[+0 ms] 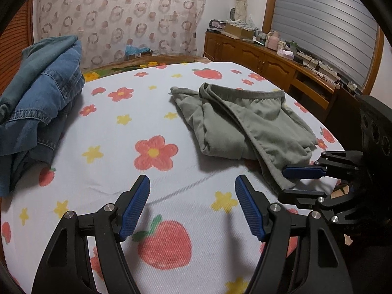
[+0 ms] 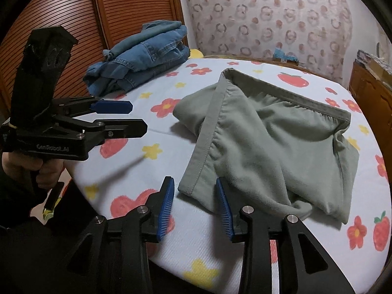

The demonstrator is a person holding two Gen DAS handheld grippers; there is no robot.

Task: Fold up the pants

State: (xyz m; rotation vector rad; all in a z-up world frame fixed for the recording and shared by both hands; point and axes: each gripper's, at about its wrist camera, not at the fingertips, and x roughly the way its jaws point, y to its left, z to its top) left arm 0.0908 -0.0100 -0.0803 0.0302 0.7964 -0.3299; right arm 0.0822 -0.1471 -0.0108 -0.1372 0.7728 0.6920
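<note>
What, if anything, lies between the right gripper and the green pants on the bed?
Nothing visible does. The right gripper is open at the near corner of the green pants, with only bare sheet in front. The denim pile lies far off, and the left gripper hovers aside.

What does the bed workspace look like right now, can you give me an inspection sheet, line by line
Surface: bed sheet, white with flower and strawberry print, lightly creased.
Job's things: grey-green pants lying bunched, waistband open, not yet folded flat.
Clutter: pile of denim clothes at the far side of the bed.
Grippers: left gripper open, over bare sheet, holding nothing; right gripper open, at the pants' near corner, not closed on it.
Cables: wires and a power strip on the wooden cabinet.
Surroundings: patterned curtain, window blind, slatted wooden door.
</note>
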